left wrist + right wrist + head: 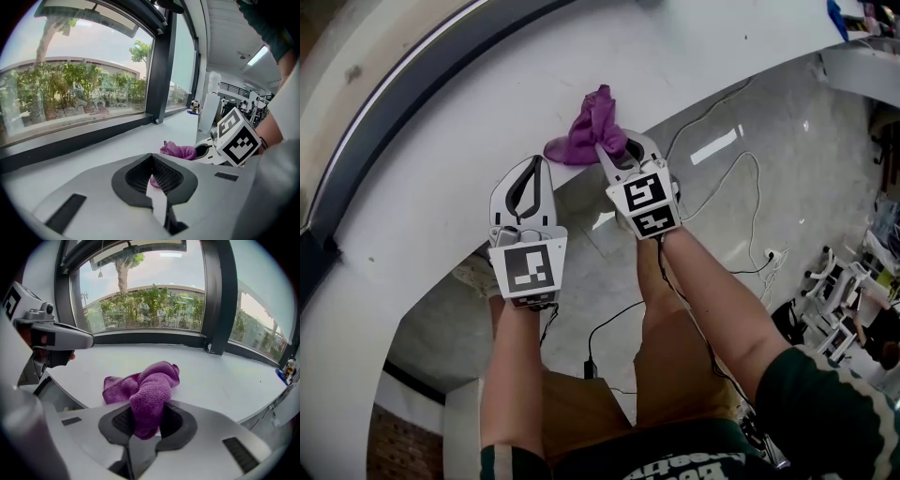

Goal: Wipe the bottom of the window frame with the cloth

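1. Purple cloth [592,127] lies bunched on the white window sill [487,112], near its inner edge, well short of the dark bottom window frame [150,338].
2. Right gripper [614,155]: jaws clamped on 1 fold of the cloth; the rest spills forward onto the sill.
3. Left gripper [534,167]: jaws together, nothing between them; it sits over the sill just beside the right gripper, on its left.
4. Both grippers point toward the glass; trees and a low building show outside.
5. Cables [741,187] trail across the grey floor below the sill edge.
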A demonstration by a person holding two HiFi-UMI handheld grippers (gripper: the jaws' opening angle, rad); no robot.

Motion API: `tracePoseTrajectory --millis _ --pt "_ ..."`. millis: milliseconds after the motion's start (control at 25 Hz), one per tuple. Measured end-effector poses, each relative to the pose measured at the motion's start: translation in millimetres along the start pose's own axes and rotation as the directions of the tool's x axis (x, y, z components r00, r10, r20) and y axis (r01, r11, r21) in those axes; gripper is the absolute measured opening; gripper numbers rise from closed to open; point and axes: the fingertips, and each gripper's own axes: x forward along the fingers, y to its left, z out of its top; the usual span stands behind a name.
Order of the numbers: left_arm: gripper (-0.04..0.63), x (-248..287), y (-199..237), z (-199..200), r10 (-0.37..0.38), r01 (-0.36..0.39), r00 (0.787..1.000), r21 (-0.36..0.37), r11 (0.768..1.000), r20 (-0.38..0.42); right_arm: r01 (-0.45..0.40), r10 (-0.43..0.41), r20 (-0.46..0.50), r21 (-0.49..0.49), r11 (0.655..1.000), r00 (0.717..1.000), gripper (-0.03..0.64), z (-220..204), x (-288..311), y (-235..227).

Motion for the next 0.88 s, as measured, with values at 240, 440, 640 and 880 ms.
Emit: tracePoseTrajectory --millis 240,440,640,880 --pt "0.008 -15 15 -6 0.012 -0.012 1.000 -0.005 1.000 -0.002 -0.041 0.041 0.010 -0.012 0.999 0.999 0.098 7 8 34" --pt "0.008 -27 26 -16 0.038 -0.038 0.999 -0.016 0.999 -0.024 -0.067 0.067 0.007 -0.023 0.997 0.998 0.098 11 11 55" --pt "0.008 -39 36 -32 0.048 -0.049 0.998 -0.027 0.998 -0.043 -0.086 0.087 0.004 -0.047 0.995 0.996 0.098 15 14 73" --pt "0.008 -44 46 -40 0.068 -0.071 0.996 -0.049 0.996 -0.053 -0.123 0.123 -0.006 -0.066 0.990 0.992 0.098 19 20 88"
